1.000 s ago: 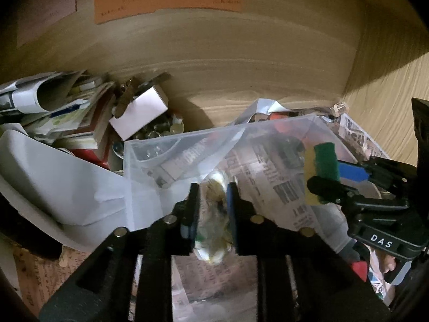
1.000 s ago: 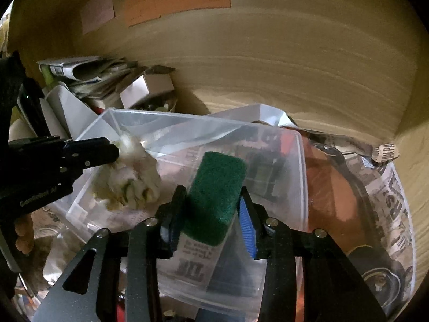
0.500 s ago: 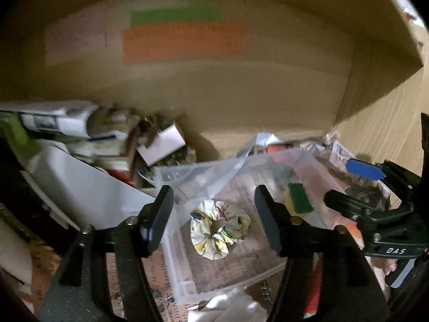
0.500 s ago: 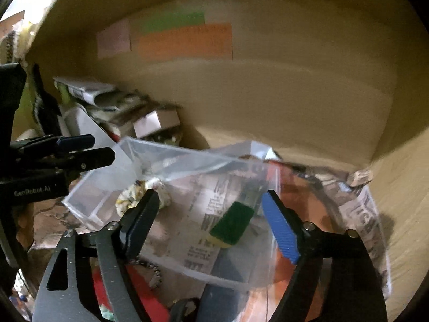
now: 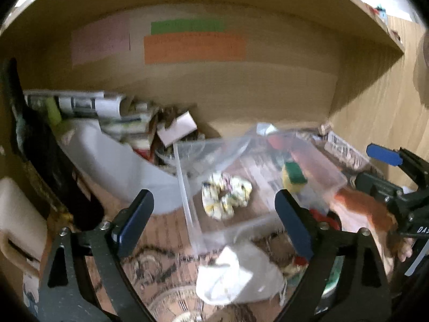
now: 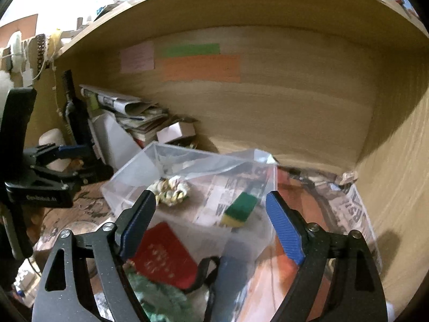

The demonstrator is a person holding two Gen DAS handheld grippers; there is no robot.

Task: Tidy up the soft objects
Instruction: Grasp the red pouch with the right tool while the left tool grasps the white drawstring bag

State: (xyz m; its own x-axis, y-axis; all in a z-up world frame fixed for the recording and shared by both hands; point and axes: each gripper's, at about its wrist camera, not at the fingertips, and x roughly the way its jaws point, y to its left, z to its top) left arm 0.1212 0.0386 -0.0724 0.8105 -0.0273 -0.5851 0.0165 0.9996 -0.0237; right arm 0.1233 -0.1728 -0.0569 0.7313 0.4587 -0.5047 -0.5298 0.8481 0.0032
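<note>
Orange note (image 5: 195,48) writing blurred (unreadable).

Sponge (image 6: 240,209) and scrunchie (image 6: 171,191) in bin (image 6: 128,177)

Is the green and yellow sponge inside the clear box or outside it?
Inside. The sponge lies on the newspaper floor of the clear box, near the scrunchie, with no jaws touching it.

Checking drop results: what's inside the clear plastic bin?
Inside the clear plastic bin: a floral scrunchie and a green-and-yellow sponge, lying apart on newspaper lining. Whatever lies beneath the newspaper is covered.
</note>
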